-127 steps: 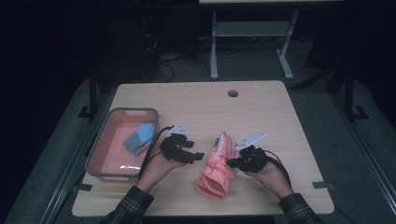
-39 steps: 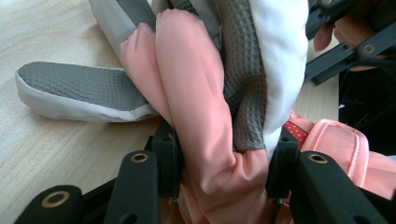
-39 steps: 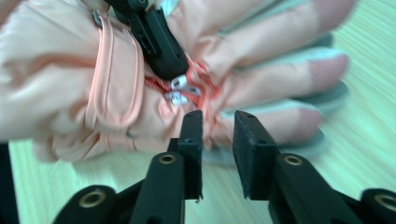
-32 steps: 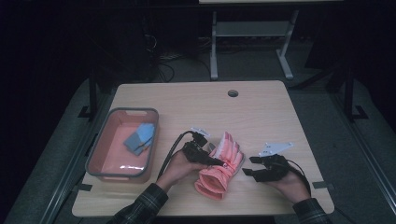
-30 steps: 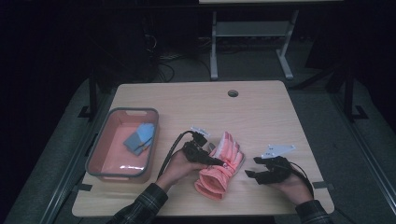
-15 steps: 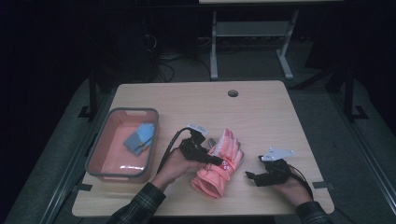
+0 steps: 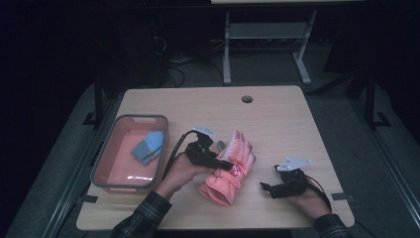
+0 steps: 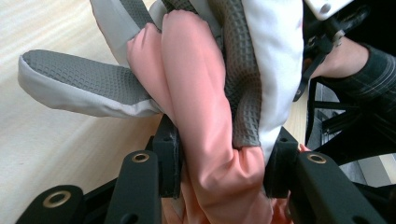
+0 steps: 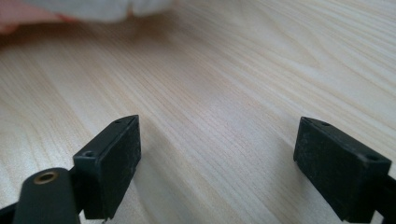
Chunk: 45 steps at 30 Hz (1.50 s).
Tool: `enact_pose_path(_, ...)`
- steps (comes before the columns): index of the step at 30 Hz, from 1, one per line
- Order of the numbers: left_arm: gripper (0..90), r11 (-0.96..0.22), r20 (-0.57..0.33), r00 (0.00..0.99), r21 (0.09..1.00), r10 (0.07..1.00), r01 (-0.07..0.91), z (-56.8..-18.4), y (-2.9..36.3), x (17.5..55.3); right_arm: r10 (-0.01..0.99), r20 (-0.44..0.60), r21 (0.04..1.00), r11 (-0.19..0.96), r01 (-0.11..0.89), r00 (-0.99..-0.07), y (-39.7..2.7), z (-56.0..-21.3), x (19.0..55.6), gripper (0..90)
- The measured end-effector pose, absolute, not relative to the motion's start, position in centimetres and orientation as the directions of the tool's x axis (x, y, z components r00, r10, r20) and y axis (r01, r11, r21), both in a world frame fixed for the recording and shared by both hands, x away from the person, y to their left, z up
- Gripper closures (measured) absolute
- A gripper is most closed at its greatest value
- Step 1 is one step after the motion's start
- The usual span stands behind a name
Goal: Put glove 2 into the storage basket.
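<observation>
left claw (image 8: 219, 168) clamps glove (image 8: 205, 116) | glove cuff cut off below

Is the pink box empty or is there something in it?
Not empty. The pink box on the table's left holds a folded blue cloth lying on its bottom.

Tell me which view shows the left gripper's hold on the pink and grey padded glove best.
The left gripper view: both jaws of the left gripper press the pink and grey padded glove up close. The high view shows the glove whole but small; the right gripper view catches its edge.
</observation>
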<state>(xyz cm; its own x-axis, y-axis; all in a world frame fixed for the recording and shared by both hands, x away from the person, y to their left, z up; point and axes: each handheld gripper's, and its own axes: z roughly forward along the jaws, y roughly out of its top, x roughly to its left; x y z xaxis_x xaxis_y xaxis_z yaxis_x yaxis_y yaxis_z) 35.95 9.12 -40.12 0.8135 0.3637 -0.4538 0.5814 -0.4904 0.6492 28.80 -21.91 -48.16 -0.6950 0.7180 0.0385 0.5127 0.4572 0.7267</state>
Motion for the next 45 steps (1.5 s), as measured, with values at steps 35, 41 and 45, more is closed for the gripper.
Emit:
enact_pose_path(35, 57.3, -0.403, -0.411, 0.769, 0.675, 0.491, 0.618, -32.6, 18.6, 37.4, 0.718, 0.036, 0.727, 0.459, 0.511, -0.696, -21.9, -48.2, 28.8, 14.3)
enact_pose_path(41, 57.3, -0.376, -0.407, 0.749, 0.678, 0.523, 0.631, -31.7, 20.8, 37.5, 0.718, 0.036, 0.727, 0.459, 0.511, -0.695, -21.9, -48.2, 28.8, 14.3)
enact_pose_path(45, 57.3, -0.367, -0.397, 0.740, 0.680, 0.543, 0.635, -31.3, 22.1, 37.5, 0.718, 0.036, 0.727, 0.459, 0.511, -0.696, -21.9, -48.2, 28.8, 14.3)
